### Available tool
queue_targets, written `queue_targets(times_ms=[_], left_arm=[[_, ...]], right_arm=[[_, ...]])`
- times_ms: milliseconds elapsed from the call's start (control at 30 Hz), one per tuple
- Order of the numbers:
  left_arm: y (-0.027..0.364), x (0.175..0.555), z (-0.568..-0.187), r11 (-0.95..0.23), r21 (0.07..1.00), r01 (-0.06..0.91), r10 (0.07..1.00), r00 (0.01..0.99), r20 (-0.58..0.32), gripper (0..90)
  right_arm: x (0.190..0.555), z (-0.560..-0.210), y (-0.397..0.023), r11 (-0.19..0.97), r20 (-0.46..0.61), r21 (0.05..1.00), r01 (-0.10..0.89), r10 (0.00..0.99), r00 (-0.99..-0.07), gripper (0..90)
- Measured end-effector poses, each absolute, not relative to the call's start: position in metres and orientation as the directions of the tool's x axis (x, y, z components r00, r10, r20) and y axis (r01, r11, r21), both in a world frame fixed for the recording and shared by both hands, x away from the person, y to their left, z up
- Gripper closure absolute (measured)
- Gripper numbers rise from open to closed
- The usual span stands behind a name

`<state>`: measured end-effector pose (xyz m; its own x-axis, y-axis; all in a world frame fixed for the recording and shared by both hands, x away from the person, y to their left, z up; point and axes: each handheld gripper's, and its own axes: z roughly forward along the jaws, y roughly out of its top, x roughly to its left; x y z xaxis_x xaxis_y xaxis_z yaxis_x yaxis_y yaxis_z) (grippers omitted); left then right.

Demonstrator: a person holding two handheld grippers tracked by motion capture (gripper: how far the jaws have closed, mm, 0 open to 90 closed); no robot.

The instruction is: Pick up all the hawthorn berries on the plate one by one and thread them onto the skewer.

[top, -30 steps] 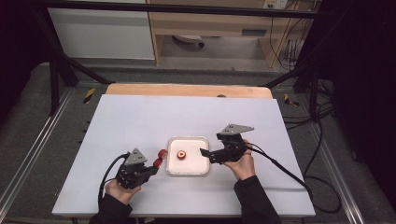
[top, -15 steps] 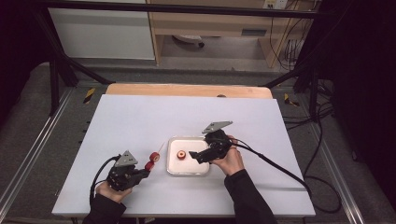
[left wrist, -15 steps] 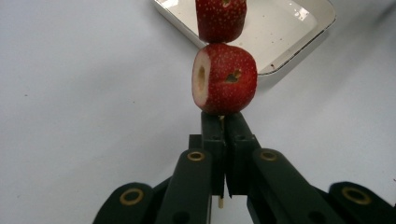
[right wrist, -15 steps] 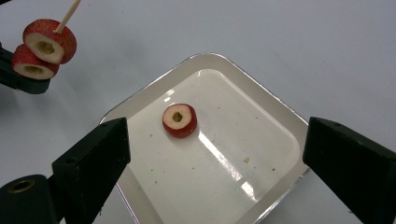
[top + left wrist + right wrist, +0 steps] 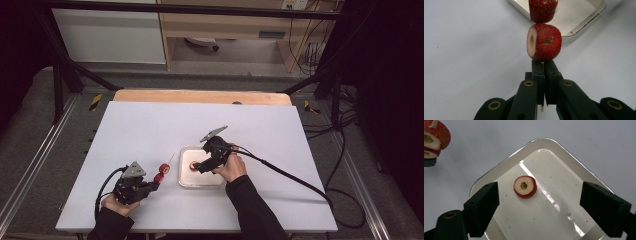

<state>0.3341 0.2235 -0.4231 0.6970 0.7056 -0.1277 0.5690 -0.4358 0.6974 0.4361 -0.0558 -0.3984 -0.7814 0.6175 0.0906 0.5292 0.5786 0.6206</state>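
A: High view, quick rundown w/ the left tongs [image 5: 156, 183]?

B: Clenched on a thin wooden skewer [image 5: 542, 65], near the front-left of the white counter [image 5: 150, 125]. Two red strawberry pieces w/ hollowed cores [image 5: 544, 42] are threaded on it just past the tips; the skewer end pokes out above them toward the tray.

A: And the right tongs [image 5: 199, 167]?

B: Released, jaws wide but they've just been closing a bit. They sit over the shallow white rounded-square tray [image 5: 186, 180], mid-counter. Right gripper view: a red strawberry slice w/ pale cut face and a hole in the middle [image 5: 525, 186] lies flat on the tray floor betw. the jaws, not touched by either pad.

A: Anything in the way?

B: Not much. Tray floor is wet, w/ small specks and crumbs near the slice. The loaded skewer sits just beside the tray's left edge. A black cable [image 5: 290, 175] trails from the right tongs across the counter to the right. Light wooden board [image 5: 200, 96] along the far edge, well apart from it all.
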Motion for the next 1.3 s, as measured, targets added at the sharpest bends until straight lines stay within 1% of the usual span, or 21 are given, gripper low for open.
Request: queue_targets(times_ms=[100, 200, 300, 467, 633, 733, 933, 1167, 1300], left_arm=[[0.224, 0.335, -0.424, -0.438, 0.696, 0.569, 0.704, 0.699, -0.128, 88.1], [0.224, 0.335, -0.424, -0.438, 0.696, 0.57, 0.703, 0.699, -0.131, 88.1], [0.224, 0.335, -0.424, -0.44, 0.694, 0.569, 0.7, 0.702, -0.131, 88.1], [0.224, 0.336, -0.424, -0.44, 0.693, 0.571, 0.7, 0.702, -0.133, 88.1], [0.224, 0.336, -0.424, -0.438, 0.694, 0.572, 0.7, 0.701, -0.136, 88.1], [0.224, 0.337, -0.424, -0.44, 0.692, 0.572, 0.698, 0.703, -0.138, 88.1], [0.223, 0.337, -0.424, -0.44, 0.692, 0.572, 0.696, 0.704, -0.14, 88.1], [0.223, 0.337, -0.425, -0.441, 0.69, 0.573, 0.695, 0.705, -0.141, 88.1], [0.223, 0.337, -0.425, -0.444, 0.689, 0.573, 0.694, 0.706, -0.14, 88.1]], right_arm=[[0.438, -0.4, -0.051, 0.602, 0.081, 0.615, 0.51, 0.595, -0.8, 19.4], [0.442, -0.401, -0.048, 0.646, 0.069, 0.607, 0.464, 0.538, -0.84, 24.3], [0.446, -0.404, -0.046, 0.7, 0.036, 0.582, 0.415, 0.488, -0.872, 25.8], [0.45, -0.409, -0.041, 0.738, 0.021, 0.571, 0.36, 0.425, -0.905, 30.7], [0.455, -0.415, -0.036, 0.764, 0.044, 0.547, 0.344, 0.383, -0.923, 39.4], [0.459, -0.417, -0.035, 0.778, 0.047, 0.533, 0.333, 0.366, -0.93, 42.7], [0.461, -0.421, -0.03, 0.794, 0.06, 0.525, 0.308, 0.326, -0.943, 46.0], [0.462, -0.423, -0.025, 0.815, 0.058, 0.505, 0.284, 0.296, -0.953, 53.6], [0.463, -0.425, -0.025, 0.826, 0.05, 0.489, 0.28, 0.294, -0.954, 58.0]])
